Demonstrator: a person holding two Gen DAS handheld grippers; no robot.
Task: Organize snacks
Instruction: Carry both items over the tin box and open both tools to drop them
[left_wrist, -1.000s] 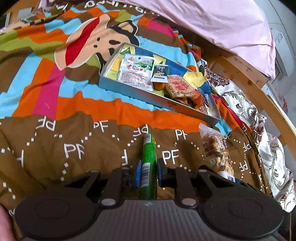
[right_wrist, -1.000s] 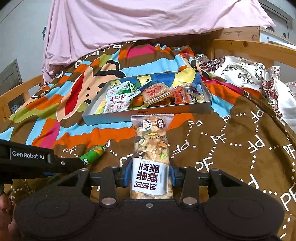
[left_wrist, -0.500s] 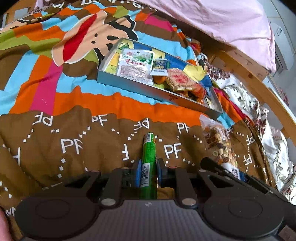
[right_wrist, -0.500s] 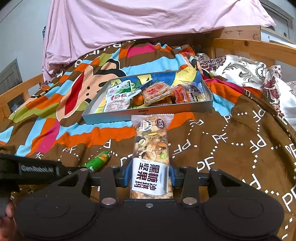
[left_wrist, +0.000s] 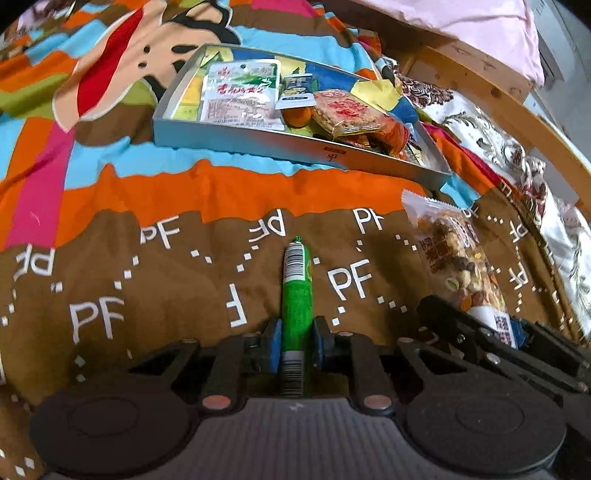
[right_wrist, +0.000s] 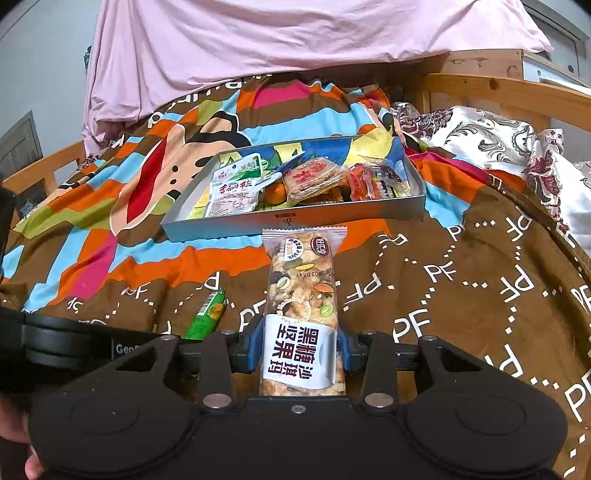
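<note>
A slim green snack stick (left_wrist: 296, 295) with a barcode at its far end sits pinched between the blue-padded fingers of the left gripper (left_wrist: 295, 341), pointing away over the brown part of the blanket (left_wrist: 147, 277). To its right, a clear-wrapped nut brittle bar (right_wrist: 302, 310) with a white label is clamped between the fingers of the right gripper (right_wrist: 300, 349), its far end reaching toward the near wall of a shallow silver tin tray (right_wrist: 295, 221). The tray lies farther off on the colourful cartoon-print blanket and holds a white-and-green snack pouch (right_wrist: 232, 188) at its left, a small orange fruit (right_wrist: 276, 192), a wrapped square cracker (right_wrist: 316, 179) in the middle and red-wrapped sweets (right_wrist: 369, 181) at the right. Beyond are a pink sheet (right_wrist: 295, 37) and a wooden bed frame (right_wrist: 517, 88).
</note>
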